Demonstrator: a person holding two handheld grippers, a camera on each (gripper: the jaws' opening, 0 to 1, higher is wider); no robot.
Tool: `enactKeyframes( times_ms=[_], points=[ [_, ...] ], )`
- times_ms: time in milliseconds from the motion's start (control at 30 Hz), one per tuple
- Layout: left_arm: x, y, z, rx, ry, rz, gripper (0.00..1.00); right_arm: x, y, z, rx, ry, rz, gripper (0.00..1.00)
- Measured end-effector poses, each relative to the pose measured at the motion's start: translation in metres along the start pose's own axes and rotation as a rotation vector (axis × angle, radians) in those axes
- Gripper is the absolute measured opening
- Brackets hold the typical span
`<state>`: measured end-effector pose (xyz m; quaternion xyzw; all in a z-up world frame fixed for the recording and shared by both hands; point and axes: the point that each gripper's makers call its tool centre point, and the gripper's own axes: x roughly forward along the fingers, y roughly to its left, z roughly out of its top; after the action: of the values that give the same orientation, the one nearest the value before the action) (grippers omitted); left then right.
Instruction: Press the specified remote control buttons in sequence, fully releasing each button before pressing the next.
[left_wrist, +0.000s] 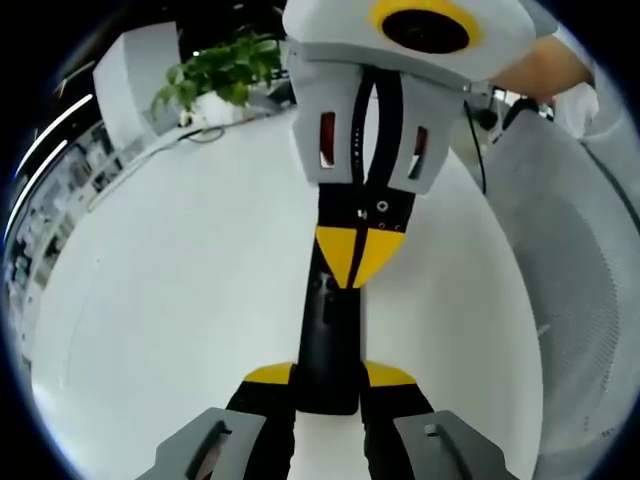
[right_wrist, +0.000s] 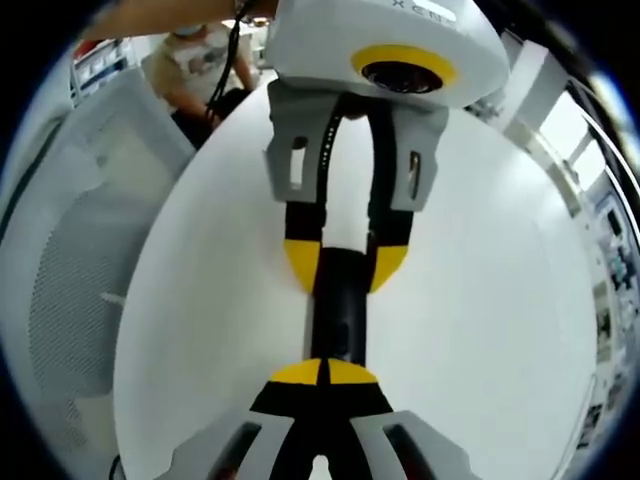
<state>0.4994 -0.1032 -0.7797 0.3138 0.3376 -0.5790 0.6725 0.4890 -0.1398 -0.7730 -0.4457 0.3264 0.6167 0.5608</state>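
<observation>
With the black remote (left_wrist: 328, 340) lying on the white surface (left_wrist: 180, 300), the left gripper (left_wrist: 330, 378) clamps its near end. The right gripper (left_wrist: 355, 262), jaws closed together, tips touch the remote's top face. Potted plant (left_wrist: 222, 72) sits beyond the remote, well apart.

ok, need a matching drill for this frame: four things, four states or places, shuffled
1. remote
2. left gripper
3. right gripper
4. potted plant

A. fingers shut together, tips at the remote's face
B. black, lying on the white table
C. at the table's far edge
D. fingers clamped on either side of the remote's end

Pairs: 1-B, 2-D, 3-A, 4-C
</observation>
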Motion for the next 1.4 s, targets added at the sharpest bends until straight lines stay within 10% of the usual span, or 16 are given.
enactKeyframes(
  times_ms=[1400],
  points=[
    [0.000, 0.001, 0.000, -0.006, -0.006, 0.003, 0.24, -0.023, -0.012, 0.011, 0.019, -0.072, -0.075, 0.00]
  ],
)
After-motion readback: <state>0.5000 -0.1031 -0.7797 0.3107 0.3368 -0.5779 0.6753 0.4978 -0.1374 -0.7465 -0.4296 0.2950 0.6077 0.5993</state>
